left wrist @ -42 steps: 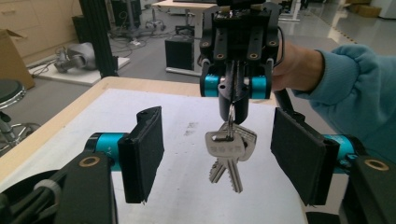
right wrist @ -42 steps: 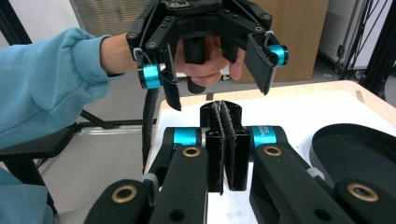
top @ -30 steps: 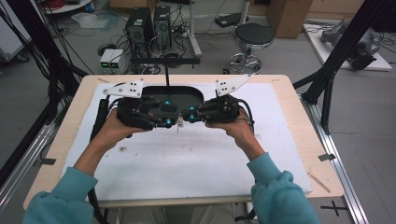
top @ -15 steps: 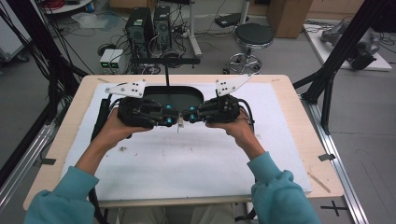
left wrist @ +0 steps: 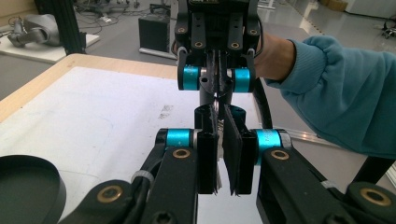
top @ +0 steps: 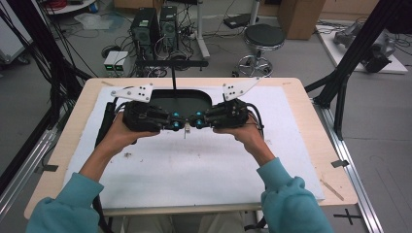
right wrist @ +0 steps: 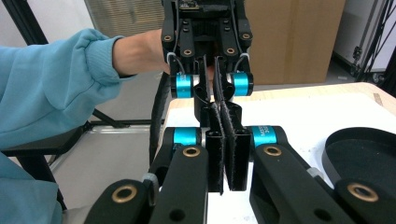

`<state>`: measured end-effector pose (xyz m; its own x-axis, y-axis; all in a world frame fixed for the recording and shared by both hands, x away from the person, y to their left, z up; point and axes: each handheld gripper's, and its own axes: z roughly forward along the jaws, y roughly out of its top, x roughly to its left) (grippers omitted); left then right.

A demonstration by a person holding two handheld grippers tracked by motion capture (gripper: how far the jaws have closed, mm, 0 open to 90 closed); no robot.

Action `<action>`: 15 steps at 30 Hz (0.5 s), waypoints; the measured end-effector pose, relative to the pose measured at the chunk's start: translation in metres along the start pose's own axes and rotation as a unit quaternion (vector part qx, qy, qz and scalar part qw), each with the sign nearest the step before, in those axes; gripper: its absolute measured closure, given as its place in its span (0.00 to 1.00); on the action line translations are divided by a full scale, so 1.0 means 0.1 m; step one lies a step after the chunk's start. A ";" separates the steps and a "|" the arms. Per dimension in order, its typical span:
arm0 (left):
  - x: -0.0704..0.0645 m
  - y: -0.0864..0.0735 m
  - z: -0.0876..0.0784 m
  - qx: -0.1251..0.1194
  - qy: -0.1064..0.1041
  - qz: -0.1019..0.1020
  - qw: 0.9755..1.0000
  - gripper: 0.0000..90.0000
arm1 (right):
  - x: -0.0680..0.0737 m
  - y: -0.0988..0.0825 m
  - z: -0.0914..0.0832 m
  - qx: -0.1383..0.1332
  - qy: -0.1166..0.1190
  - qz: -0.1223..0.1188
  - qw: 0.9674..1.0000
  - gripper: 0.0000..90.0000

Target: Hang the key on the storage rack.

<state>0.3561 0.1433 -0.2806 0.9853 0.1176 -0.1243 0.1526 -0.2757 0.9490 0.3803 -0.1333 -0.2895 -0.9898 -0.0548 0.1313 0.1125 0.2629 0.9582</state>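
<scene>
1. Above the white mat (top: 194,170) on the worktop (top: 311,126), just before the black tray (top: 180,100), left tongs (top: 176,127) and right tongs (top: 197,125) stay tip to tip, as a second ago.
2. Thin pale strip (top: 184,133) still hangs between the tips; nothing has shifted.
3. Right tongs are pressed together. Left tongs show a slim gap, and I cannot tell whether they grip.
4. Judgement: a steady hold, the handover unfinished.
</scene>
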 end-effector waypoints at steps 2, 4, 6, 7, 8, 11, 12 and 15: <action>0.00 0.00 0.00 0.003 -0.001 0.000 1.000 0.93 | 0.00 0.00 0.00 0.003 0.000 0.002 1.000 0.99; 0.00 0.00 0.00 0.004 0.001 -0.002 1.000 0.95 | 0.00 0.00 0.00 0.004 0.002 0.002 1.000 0.99; 0.00 0.00 0.00 0.006 0.002 -0.004 1.000 0.96 | 0.00 0.00 0.01 0.003 0.004 0.000 1.000 0.99; 0.00 0.00 0.00 0.006 0.002 -0.003 1.000 0.96 | 0.00 0.00 0.01 0.002 0.003 0.000 1.000 0.99; 0.00 0.00 0.00 0.006 0.002 -0.003 1.000 0.96 | 0.00 0.01 0.01 0.003 0.004 0.000 1.000 0.99; -0.01 0.00 -0.01 0.009 0.006 -0.001 1.000 0.97 | 0.00 0.00 0.02 0.003 0.006 0.001 1.000 0.99; -0.02 0.00 -0.01 0.009 0.007 0.000 1.000 0.97 | -0.01 0.00 0.02 0.003 0.005 0.001 1.000 0.99; -0.03 0.01 -0.02 0.012 0.011 0.004 1.000 0.98 | -0.01 0.00 0.02 0.002 0.008 0.001 1.000 0.99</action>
<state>0.3534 0.1446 -0.2789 0.9847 0.1360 -0.1093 0.1460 -0.2997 0.9428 0.3808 -0.1310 -0.2899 -0.9881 -0.0694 0.1370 0.1139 0.2669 0.9570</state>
